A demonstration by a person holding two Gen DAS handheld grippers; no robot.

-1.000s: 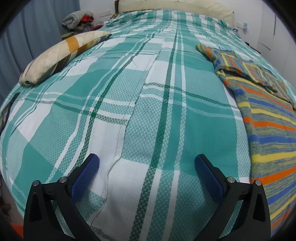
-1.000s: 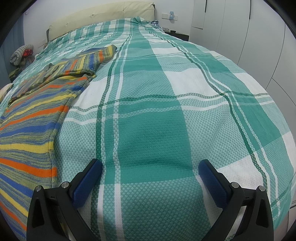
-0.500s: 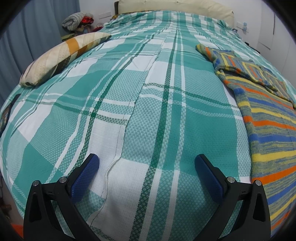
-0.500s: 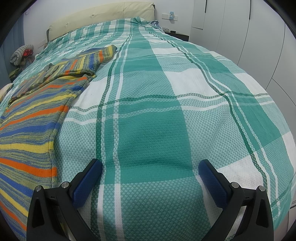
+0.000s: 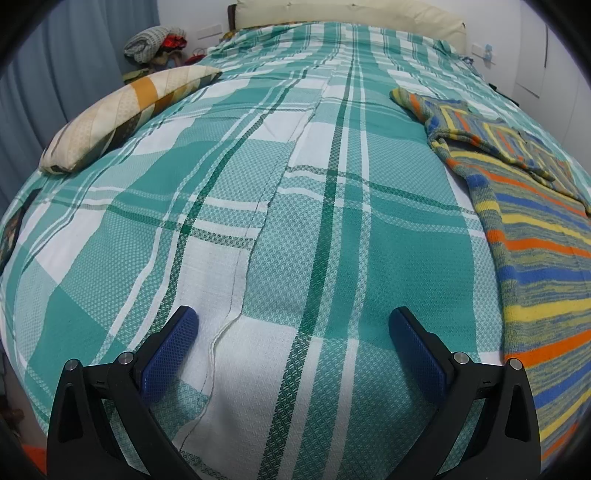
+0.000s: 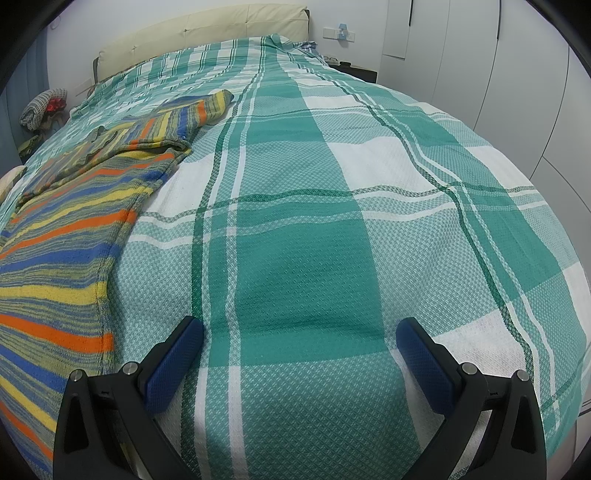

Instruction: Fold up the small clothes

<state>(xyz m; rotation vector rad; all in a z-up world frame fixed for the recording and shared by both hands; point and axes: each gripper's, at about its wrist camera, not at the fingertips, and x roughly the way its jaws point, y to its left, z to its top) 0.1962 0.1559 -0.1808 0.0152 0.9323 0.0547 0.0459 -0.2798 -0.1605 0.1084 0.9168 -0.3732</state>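
A striped knitted sweater (image 5: pixel 535 236) in orange, blue, yellow and grey lies flat on the green and white plaid bedspread (image 5: pixel 295 206). It sits at the right of the left wrist view and shows at the left of the right wrist view (image 6: pixel 62 243), with one sleeve (image 6: pixel 199 110) stretched toward the headboard. My left gripper (image 5: pixel 293 332) is open and empty above bare bedspread, left of the sweater. My right gripper (image 6: pixel 299 341) is open and empty above the bedspread (image 6: pixel 332 221), right of the sweater's edge.
A striped pillow (image 5: pixel 122 114) lies at the bed's left edge. A pile of clothes (image 5: pixel 155 42) sits beyond it near blue curtains (image 5: pixel 74 74). A cream headboard (image 6: pixel 199 29) is at the far end. White wardrobe doors (image 6: pixel 498 74) stand to the right.
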